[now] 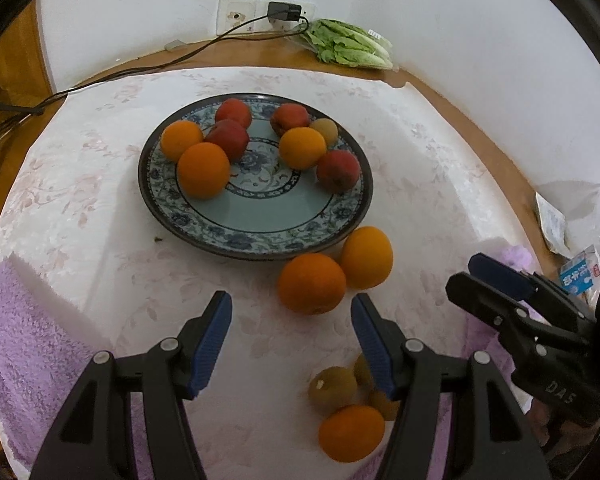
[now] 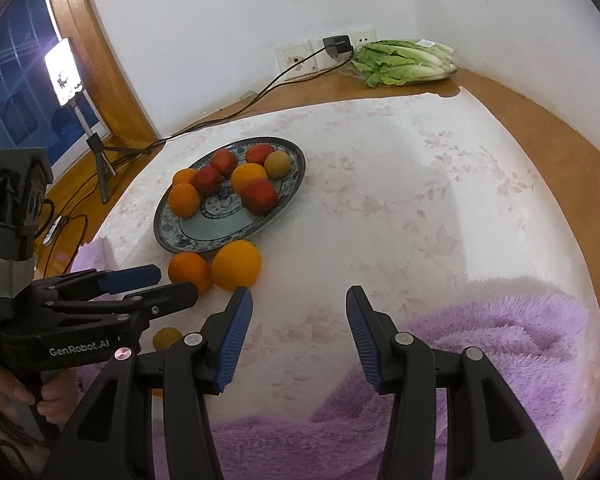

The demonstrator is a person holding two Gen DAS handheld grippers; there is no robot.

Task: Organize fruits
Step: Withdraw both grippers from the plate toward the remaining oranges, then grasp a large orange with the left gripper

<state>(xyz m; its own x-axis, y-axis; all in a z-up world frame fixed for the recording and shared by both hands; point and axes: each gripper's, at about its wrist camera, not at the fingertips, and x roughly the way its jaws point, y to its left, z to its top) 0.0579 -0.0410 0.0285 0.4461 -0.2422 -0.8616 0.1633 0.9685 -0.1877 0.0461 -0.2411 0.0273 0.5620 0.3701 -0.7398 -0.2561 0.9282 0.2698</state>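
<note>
Left gripper point(image 1: 291, 322): jaws apart, nothing between, angled down at bench point(image 1: 100, 184); likely lining up on loose fruit.

Plate point(image 1: 260, 236) at 12 o'clock of left jaws: oranges, red fruits, one yellow-brown fruit already gathered there.

Two oranges point(image 1: 312, 282) off plate, touching each other, just beside rim at 5 o'clock; nearest candidates to pick.

Small cluster point(image 1: 352, 432), one orange and brownish fruits, close under left jaws, part hidden.

Right gripper point(image 2: 299, 308): jaws apart, empty, over bare cloth; apparently waiting.
</note>
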